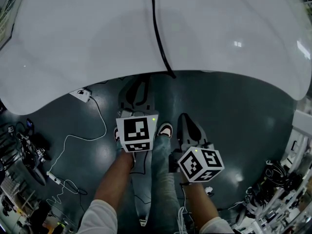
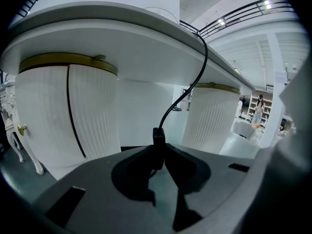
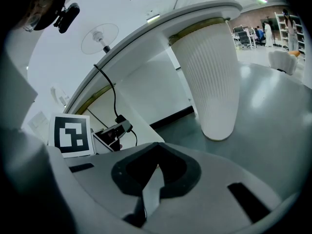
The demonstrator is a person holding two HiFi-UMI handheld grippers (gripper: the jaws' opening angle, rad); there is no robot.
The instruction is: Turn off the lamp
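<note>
A black lamp cord (image 1: 158, 33) runs across the white table (image 1: 73, 43) and drops over its front edge. In the left gripper view the cord (image 2: 195, 82) hangs down to a small black inline switch (image 2: 159, 143). My left gripper (image 2: 160, 152) has both fingertips against this switch. From the head view the left gripper (image 1: 138, 89) sits just below the table edge. My right gripper (image 1: 187, 123) hangs beside it to the right, jaws shut (image 3: 157, 150) with nothing between them. The right gripper view shows the left gripper's marker cube (image 3: 73, 135) and the switch (image 3: 117, 128). No view shows the lamp itself clearly.
Two ribbed white pedestals (image 2: 68, 111) (image 2: 214, 116) carry the table. On the grey floor lie a white power adapter (image 1: 82, 94) with a thin white cable (image 1: 100, 126). Cluttered gear lines the left (image 1: 24, 155) and right (image 1: 282, 179) sides. The person's shoe (image 1: 165, 129) is under the grippers.
</note>
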